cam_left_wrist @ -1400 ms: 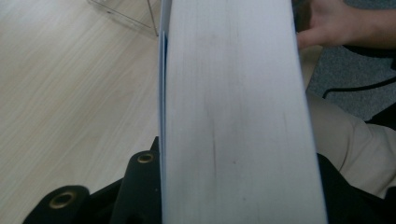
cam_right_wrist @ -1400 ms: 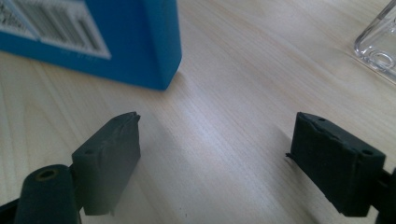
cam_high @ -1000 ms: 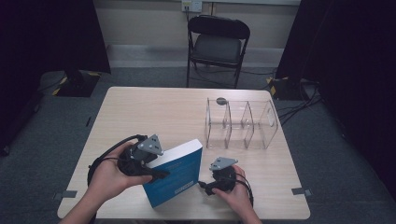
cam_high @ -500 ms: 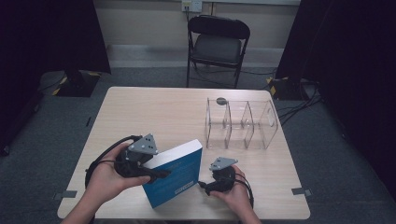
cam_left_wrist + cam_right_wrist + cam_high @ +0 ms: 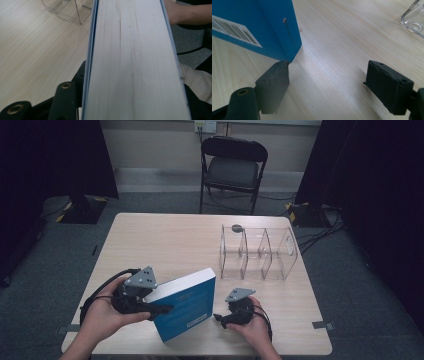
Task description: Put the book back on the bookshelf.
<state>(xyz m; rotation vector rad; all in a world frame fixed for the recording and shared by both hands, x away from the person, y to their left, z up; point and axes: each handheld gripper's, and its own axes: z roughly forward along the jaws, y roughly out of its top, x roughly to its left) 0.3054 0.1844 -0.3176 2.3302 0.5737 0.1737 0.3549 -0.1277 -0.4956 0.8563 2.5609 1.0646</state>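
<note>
1. Tilting up on the counter (image 5: 165, 245) at lower centre of the high view: a blue book (image 5: 187, 307), white page edge raised toward the lower left of the frame, back cover and barcode facing upward.
2. Straddling that page edge from the lower left with the left claw (image 5: 161, 309), its jaws having just been opening with the book between them. Cannot tell from the left gripper view whether the pads press on the covers or have let go.
3. Waiting at lower right of centre with the right claw (image 5: 220, 317) spread wide, its jaws having just been closing a little. Holding nothing, with bare counter between the jaws. In the right gripper view, one jaw tip touches the book's lowest corner, seemingly as a prop, and the other stands well apart from it.
4. Standing unfilled at the upper right of the counter: a clear divider rack (image 5: 258, 252), well apart from the book, all slots bare. Beyond the far edge, at top centre, a black folding chair (image 5: 232, 167).
5. Judging by the layout, done so far: book lifted off its flat face and propped between both claws.
6. Judging likewise, left to do: securing a firm grip, bringing the book fully upright, carrying it across to the rack, sliding it into a slot and releasing. An early stage, by this reading, with most of the job ahead.
</note>
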